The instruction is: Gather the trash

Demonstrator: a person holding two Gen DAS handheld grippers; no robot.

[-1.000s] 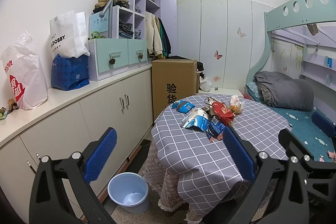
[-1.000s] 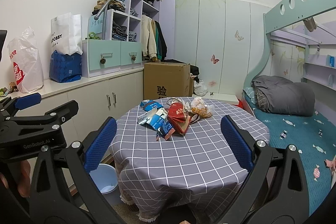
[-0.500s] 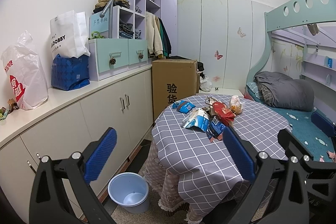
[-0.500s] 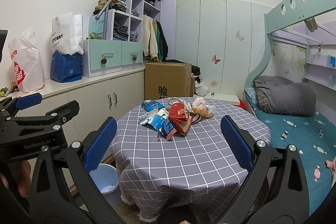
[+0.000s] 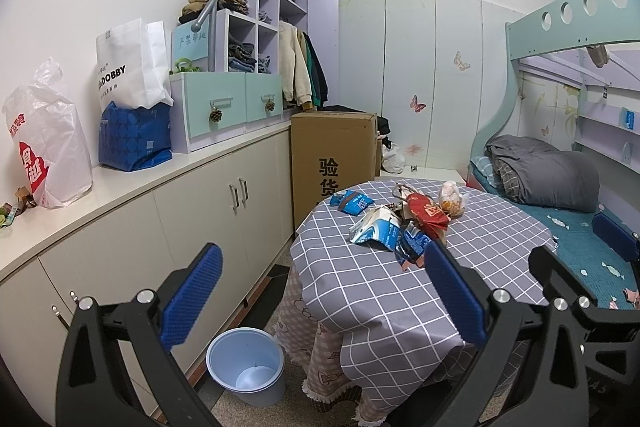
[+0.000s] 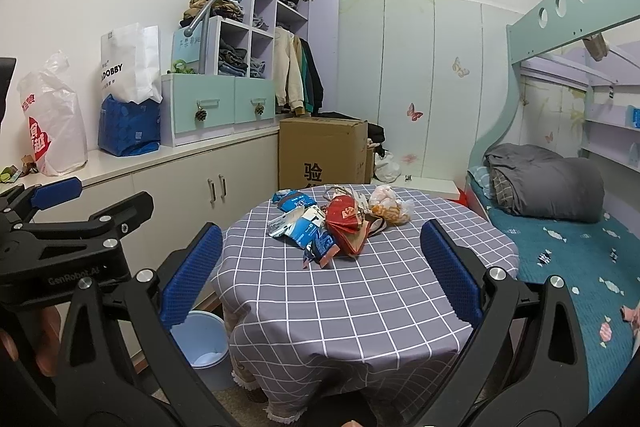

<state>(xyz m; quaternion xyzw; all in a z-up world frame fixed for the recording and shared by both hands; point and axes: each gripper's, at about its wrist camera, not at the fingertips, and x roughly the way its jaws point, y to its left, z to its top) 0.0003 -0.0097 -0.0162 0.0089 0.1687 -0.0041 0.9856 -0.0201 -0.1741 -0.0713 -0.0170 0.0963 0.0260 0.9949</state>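
Observation:
A pile of trash lies on a round table with a grey checked cloth (image 6: 360,291): blue-and-white wrappers (image 6: 298,227), a red packet (image 6: 344,217), and a clear bag with orange bits (image 6: 390,207). The pile also shows in the left wrist view (image 5: 400,227). A light blue bin (image 5: 246,363) stands on the floor left of the table, partly hidden in the right wrist view (image 6: 202,343). My left gripper (image 5: 320,295) is open and empty, well short of the table. My right gripper (image 6: 318,275) is open and empty, in front of the table.
A long white cabinet (image 5: 160,211) with bags runs along the left wall. A cardboard box (image 5: 332,155) stands behind the table. A bunk bed with grey bedding (image 6: 548,183) is on the right. The left gripper's body (image 6: 60,239) shows at left in the right wrist view.
The right gripper's view has shifted slightly, so the table sits a little further right. The left gripper has barely moved. Both grippers stay open.

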